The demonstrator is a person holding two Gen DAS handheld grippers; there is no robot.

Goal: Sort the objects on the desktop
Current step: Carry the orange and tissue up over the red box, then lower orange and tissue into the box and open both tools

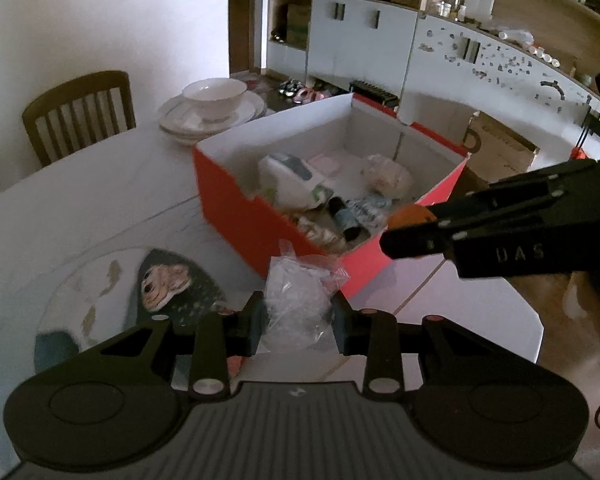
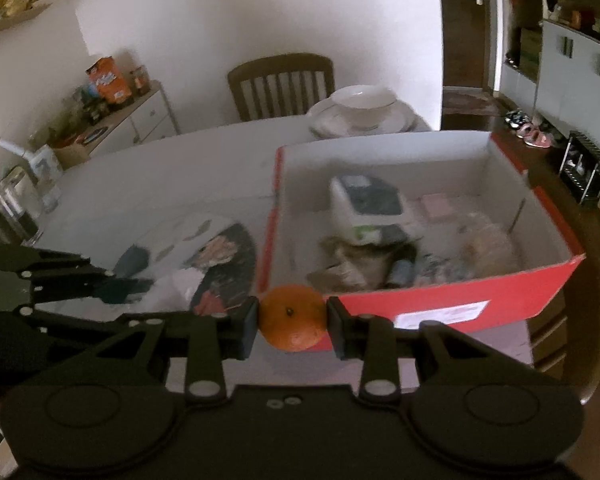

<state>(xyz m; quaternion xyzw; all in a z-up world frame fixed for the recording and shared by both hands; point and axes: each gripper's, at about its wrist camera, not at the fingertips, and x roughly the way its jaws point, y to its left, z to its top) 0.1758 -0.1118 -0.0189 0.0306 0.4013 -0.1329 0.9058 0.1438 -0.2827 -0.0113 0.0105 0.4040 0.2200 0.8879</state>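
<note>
My left gripper (image 1: 298, 322) is shut on a crumpled clear plastic bag (image 1: 296, 300), held above the table just short of the red box (image 1: 236, 196). An orange tangerine (image 2: 293, 317) is pinched between the pads of my right gripper (image 2: 293, 322), close to the red box's (image 2: 460, 300) near wall. In the left wrist view the right gripper (image 1: 400, 236) reaches in from the right with the tangerine (image 1: 410, 216) by the box's corner. The box holds a white device (image 2: 366, 204), a small dark bottle (image 1: 342, 218) and several wrappers. In the right wrist view the left gripper (image 2: 140, 286) shows at the left.
A round fish-print mat (image 1: 112, 296) lies on the white table (image 1: 80, 208) left of the box. Stacked white plates with a bowl (image 1: 214, 100) stand behind the box, a wooden chair (image 1: 80, 112) beyond. A glass jar (image 2: 14, 204) sits at the table's left edge.
</note>
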